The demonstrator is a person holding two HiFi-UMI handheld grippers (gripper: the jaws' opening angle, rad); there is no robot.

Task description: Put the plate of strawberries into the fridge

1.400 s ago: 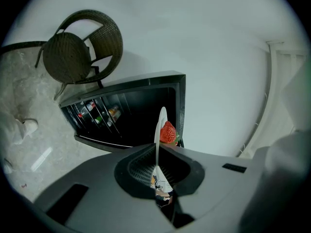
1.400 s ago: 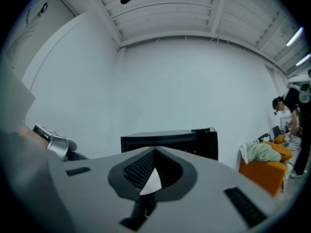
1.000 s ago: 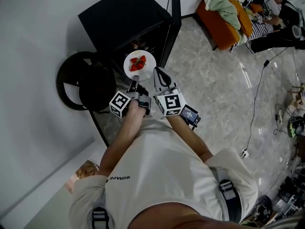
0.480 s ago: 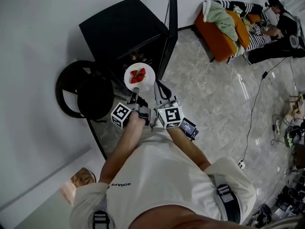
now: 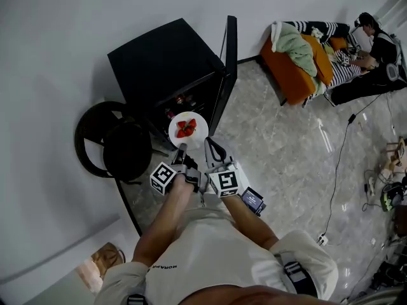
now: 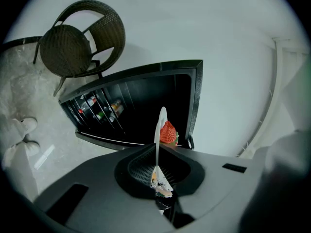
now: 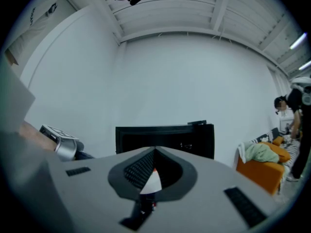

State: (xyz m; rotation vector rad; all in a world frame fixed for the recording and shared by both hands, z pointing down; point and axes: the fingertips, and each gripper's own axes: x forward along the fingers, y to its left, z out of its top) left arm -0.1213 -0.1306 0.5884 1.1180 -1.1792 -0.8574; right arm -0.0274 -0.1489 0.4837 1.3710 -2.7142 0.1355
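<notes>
Marble floor (image 5: 286, 145) fronts the open black fridge (image 5: 172, 49); I see my left hand-held gripper (image 5: 180, 150) and right hand-held gripper (image 5: 208, 142) clamped on the plate (image 5: 198, 121) of strawberries (image 5: 186, 128).

Bright, even light; gripper views vignetted, edge-warped.

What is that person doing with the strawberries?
A person has a tool in each hand. The left tool is clamped on the rim of a white plate with strawberries on it. It holds the plate in front of a small black fridge whose door is open. The right tool is shut and empty, close beside the plate. The plate is not inside the fridge yet.
</notes>
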